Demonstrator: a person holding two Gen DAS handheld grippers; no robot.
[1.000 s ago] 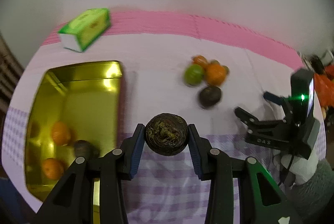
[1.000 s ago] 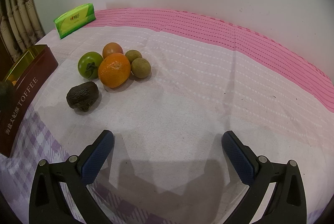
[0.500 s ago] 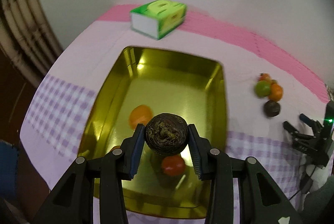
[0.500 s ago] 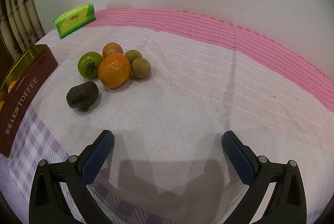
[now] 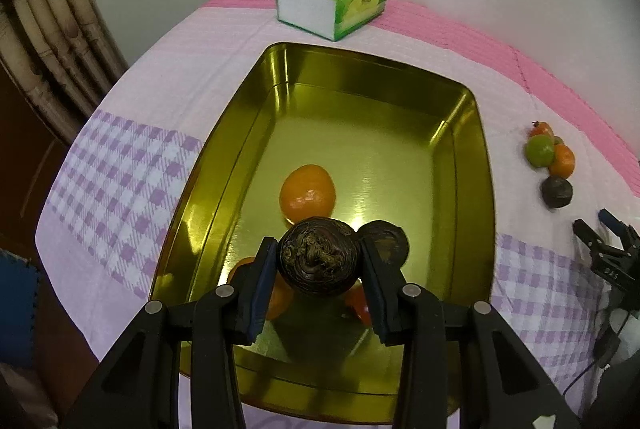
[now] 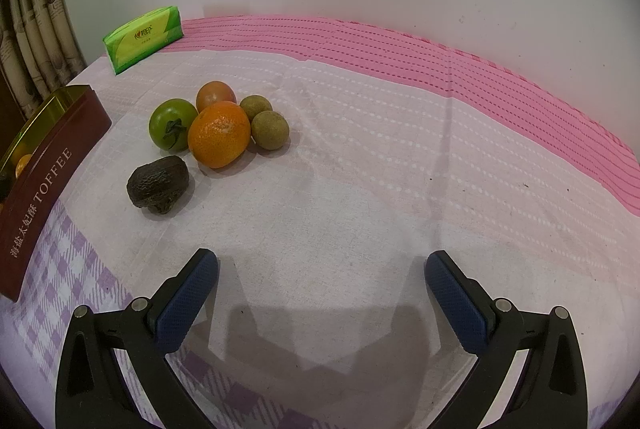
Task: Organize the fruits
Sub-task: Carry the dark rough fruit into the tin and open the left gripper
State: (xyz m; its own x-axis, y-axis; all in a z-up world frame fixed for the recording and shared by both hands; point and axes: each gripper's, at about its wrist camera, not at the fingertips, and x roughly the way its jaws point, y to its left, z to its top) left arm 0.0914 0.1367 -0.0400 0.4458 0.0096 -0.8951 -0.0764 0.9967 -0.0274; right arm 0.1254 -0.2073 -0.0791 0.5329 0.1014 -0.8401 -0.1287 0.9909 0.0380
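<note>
Swinging over from the cloth, my left gripper [image 5: 318, 261] now hangs above the gold tin [image 5: 478, 165], clamped on a dark round fruit [image 5: 318, 256]. I read "TOFFEE" on the tin's maroon side. My right gripper [image 6: 322, 289] gapes empty beside the tin, near the avocado [image 6: 158, 184].

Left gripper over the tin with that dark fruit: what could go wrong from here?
1. The dark round fruit in the left gripper hangs over fruit already in the gold tin; released here, it may land on the orange or another dark fruit and roll.
2. Pushing lower, the fingers might knock the orange pieces beneath them.
</note>
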